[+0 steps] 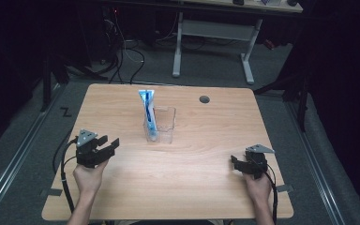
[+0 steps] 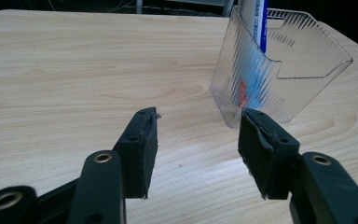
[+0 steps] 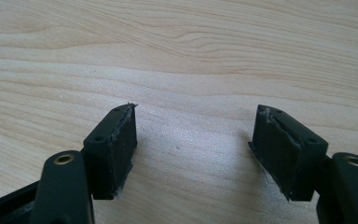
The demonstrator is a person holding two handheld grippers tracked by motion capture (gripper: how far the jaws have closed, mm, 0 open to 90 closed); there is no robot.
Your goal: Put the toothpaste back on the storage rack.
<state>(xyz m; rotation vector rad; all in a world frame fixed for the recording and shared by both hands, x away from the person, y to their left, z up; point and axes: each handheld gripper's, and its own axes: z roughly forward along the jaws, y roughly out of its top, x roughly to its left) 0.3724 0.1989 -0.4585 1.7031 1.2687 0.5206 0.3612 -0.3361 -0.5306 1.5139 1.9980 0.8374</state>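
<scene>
Toothpaste tube [image 1: 148,112] upright in clear holder [image 1: 165,125]

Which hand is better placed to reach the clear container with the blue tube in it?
Left. The left tool points at the clear container, jaws open. The right tool faces bare table.
</scene>
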